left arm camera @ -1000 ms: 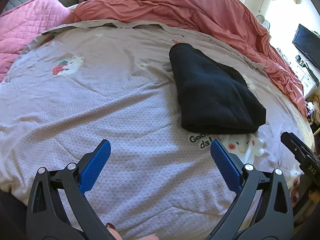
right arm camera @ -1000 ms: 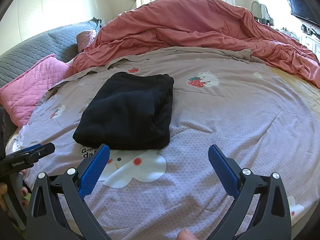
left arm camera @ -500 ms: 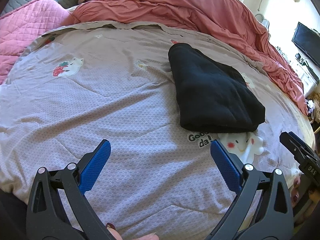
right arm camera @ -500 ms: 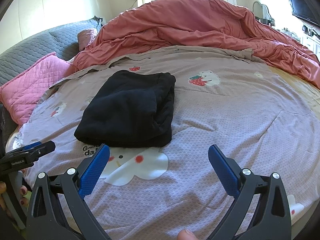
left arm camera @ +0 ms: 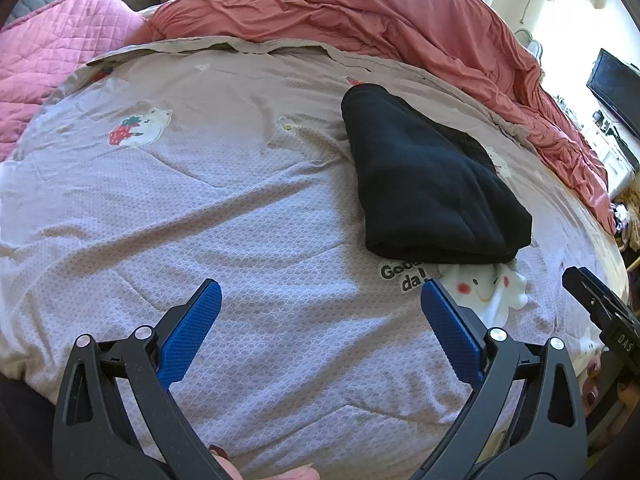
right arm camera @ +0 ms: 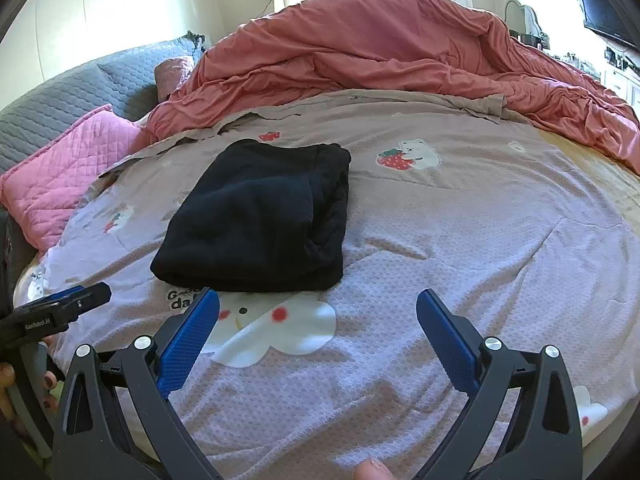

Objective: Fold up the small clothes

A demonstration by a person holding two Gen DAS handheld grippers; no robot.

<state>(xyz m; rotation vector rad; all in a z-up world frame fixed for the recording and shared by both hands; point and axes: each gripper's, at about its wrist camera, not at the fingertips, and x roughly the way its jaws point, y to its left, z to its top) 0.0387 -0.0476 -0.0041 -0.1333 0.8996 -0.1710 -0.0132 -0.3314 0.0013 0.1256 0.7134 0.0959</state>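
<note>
One black garment (left arm camera: 432, 184) lies on the bedspread (left arm camera: 200, 208), already folded into a compact, thick rectangle with layered edges showing along its right side in the right wrist view. It sits toward the middle of the bed, its near edge overlapping the printed lettering and just touching the top of the white cartoon cloud print (right arm camera: 276, 328).

Left gripper (left arm camera: 320, 332): jaws spread wide, nothing between the blue pads, hovering above bare bedspread to the near left of the garment, apart from it. Right gripper (right arm camera: 318, 336): jaws likewise spread wide and empty, hovering over the cloud print just in front of the garment's near edge, not touching the cloth. Each gripper shows at the edge of the other's view, held by a hand.

Background: a rumpled salmon duvet (right arm camera: 380, 52) is heaped along the far side of the bed, and a pink quilted pillow (right arm camera: 60, 168) sits at the left. No other small clothing can be seen on the bedspread in either view.

Judgement on progress: this garment looks finished, with the fold closed, flat and reasonably squared. What is left, if anything, would be minor tidying of the looser right edge or fetching another item from out of view; neither can be confirmed from these frames.
</note>
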